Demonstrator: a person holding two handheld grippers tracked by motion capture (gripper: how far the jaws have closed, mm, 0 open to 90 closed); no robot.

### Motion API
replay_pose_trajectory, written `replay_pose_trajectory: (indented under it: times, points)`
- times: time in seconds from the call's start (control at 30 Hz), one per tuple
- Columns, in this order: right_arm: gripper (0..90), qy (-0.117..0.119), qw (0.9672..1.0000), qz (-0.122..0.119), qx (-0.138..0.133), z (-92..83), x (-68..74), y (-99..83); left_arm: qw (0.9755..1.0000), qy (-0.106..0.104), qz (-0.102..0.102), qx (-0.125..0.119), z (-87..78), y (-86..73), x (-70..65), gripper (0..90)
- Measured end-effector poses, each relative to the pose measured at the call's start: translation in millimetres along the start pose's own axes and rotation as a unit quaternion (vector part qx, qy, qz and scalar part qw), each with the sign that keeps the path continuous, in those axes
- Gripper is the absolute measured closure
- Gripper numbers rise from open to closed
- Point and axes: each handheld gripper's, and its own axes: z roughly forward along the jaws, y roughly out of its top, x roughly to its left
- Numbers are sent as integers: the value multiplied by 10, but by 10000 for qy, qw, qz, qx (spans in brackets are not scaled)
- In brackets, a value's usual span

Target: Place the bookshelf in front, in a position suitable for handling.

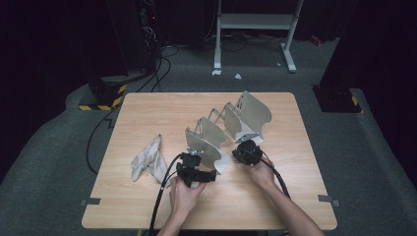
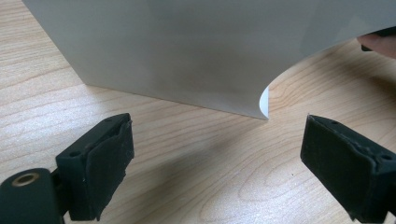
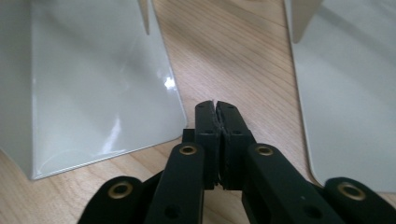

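Note:
A grey metal rack of several upright plates (image 1: 216, 132) stands on the wooden table (image 1: 147, 113), its plates joined by hinged links. My left gripper (image 1: 195, 169) sits just in front of the nearest plate (image 2: 163, 46), jaws wide apart with bare wood between them (image 2: 215, 140). My right gripper (image 1: 247, 151) is at the rack's front right side. In the right gripper view its jaws (image 3: 217, 109) are pressed together over the wood, between the base of one plate (image 3: 93, 84) and another plate (image 3: 350, 93). I see nothing held in them.
A crumpled grey-white cloth (image 1: 147, 160) lies on the table left of my left hand. Black cables trail from both grippers toward the near edge. Beyond the table are dark floor, a white metal stand (image 1: 255, 22) and a base with yellow-black tape (image 1: 103, 96).

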Motion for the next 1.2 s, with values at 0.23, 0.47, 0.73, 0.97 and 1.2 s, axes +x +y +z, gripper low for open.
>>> replay_pose_trajectory:
  times: [0.23, 0.47, 0.73, 0.97, 1.2]
  points:
    - [900, 135, 9996, -231, 78, 33, 104, 61, 10000, 55, 28, 74, -11, -53, 87, 105]
    - [900, 67, 9998, -182, 69, 79, 128, 113, 9999, 50, -34, 88, -49, -84, 165, 110]
    - [900, 506, 9985, -220, 24, 76, 366, 86, 10000, 36, -79, 29, -140, -190, 273, 119]
    - [838, 674, 9971, -340, 69, 70, 462, 96, 9999, 92, -81, 28, -113, -187, 255, 147]
    - [759, 268, 9989, 385, -92, -195, -21, -126, 9999, 78, -117, -24, -63, -156, 212, 156]
